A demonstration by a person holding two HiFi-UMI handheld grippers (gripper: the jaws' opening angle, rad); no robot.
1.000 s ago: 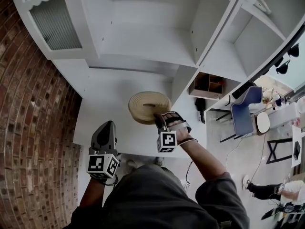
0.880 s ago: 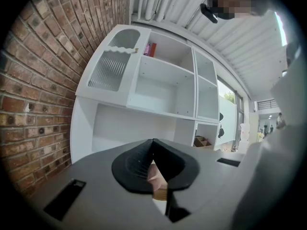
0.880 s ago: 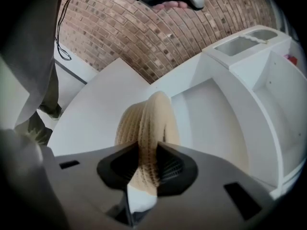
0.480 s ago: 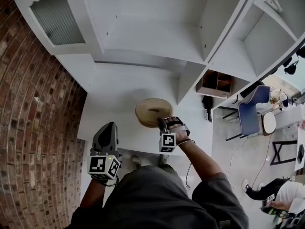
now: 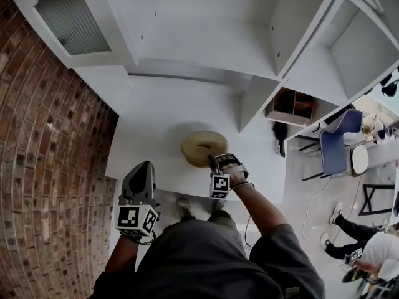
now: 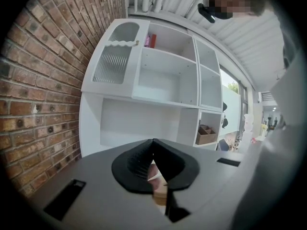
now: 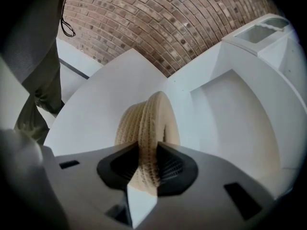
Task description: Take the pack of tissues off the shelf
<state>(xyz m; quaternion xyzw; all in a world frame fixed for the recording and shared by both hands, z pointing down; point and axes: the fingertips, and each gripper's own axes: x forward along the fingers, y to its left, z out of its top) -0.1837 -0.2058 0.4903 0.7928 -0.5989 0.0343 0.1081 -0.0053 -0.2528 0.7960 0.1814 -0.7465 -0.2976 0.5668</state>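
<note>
Right tool [image 7: 147, 153] clamped on the rim of a round woven basket [image 5: 202, 146], held edgewise low over the white counter [image 5: 153, 136]. Left tool [image 6: 153, 145], jaws together, is held apart on the left, aimed at the shelf [image 6: 165, 83]. Tissue pack [image 6: 150, 40]: apparently the small red item in the top middle compartment.
</note>
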